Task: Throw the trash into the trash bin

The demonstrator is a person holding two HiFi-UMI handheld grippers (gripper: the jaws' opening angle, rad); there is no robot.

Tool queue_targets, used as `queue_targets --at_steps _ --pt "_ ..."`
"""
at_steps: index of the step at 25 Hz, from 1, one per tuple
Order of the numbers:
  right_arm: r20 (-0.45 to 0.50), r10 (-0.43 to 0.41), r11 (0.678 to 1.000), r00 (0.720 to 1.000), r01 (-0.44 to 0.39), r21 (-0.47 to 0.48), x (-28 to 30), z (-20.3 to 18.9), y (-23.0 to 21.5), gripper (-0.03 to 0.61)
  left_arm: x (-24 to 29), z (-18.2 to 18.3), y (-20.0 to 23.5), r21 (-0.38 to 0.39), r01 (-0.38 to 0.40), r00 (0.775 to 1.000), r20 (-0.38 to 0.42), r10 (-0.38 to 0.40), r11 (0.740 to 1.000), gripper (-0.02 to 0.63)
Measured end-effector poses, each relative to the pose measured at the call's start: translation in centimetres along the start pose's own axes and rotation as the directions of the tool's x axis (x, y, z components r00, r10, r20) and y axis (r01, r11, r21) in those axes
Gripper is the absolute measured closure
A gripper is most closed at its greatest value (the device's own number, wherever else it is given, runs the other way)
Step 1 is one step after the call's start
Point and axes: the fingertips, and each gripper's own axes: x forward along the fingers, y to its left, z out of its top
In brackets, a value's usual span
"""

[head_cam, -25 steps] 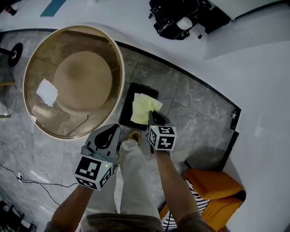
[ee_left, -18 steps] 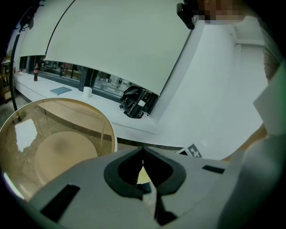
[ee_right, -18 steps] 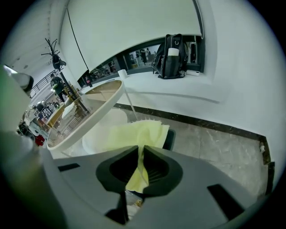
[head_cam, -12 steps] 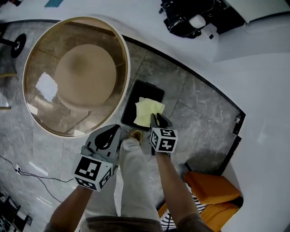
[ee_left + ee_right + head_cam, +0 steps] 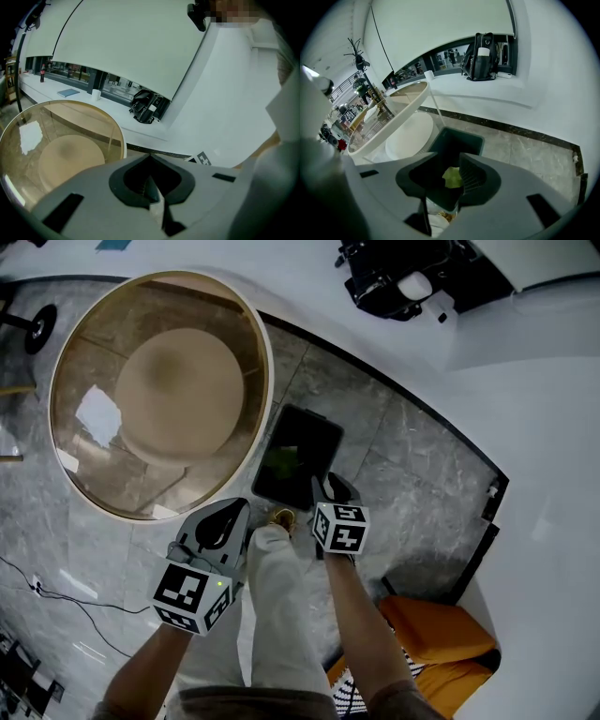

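The right gripper is held over the bin, pointed steeply down. Its jaws have just been opening and now stand partly apart, with nothing pressed between the pads. The yellow-green paper is seen through the gap, below the jaws and clear of them, lying inside the bin. The task is therefore judged to be done for this piece.

The left gripper is kept beside the right one. Its jaws are brought fully together with nothing between them. A round glass table lies ahead of these jaws and to their left.

The paper is judged to be very light, soft and easily crumpled. It is neither fragile nor slippery. Little squeeze would be needed, and no harm would be done by a firm one. If it had to be taken again, a raised edge or a bunched fold would be the best place to pinch, since a flat sheet gives the pads little to close on. Being so light, it may drift when it is let go, so a release close above the opening is advised.
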Motion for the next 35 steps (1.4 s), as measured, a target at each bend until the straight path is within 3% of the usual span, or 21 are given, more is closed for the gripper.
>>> queue_targets --at_steps 7,12,21,28,35 --pt "0.014 -0.001 1.000 1.000 0.001 -0.010 -0.3 1.3 0.4 0.452 -0.6 0.7 0.3 -0.008 -0.011 1.000 0.014 0.011 1.000 0.595" --pt "0.038 0.030 0.998 0.999 -0.028 -0.049 -1.1 3.5 1.7 0.557 -1.8 2.1 0.6 -0.010 -0.020 0.999 0.034 0.020 1.000 0.595" --pt "0.063 0.096 0.987 0.993 -0.088 -0.133 -1.8 8.3 6.6 0.560 -5.6 4.4 2.7 -0.040 -0.069 0.994 0.088 0.072 0.997 0.595" --pt "0.047 0.164 0.962 0.985 -0.150 -0.227 -0.9 10.7 13.5 0.560 -10.1 5.2 6.6 -0.093 -0.144 0.975 0.157 0.158 0.985 0.595" --pt "-0.014 0.265 0.903 0.964 -0.253 -0.349 1.4 10.6 23.5 0.560 -16.4 3.6 12.2 -0.208 -0.256 0.931 0.210 0.299 0.944 0.595"
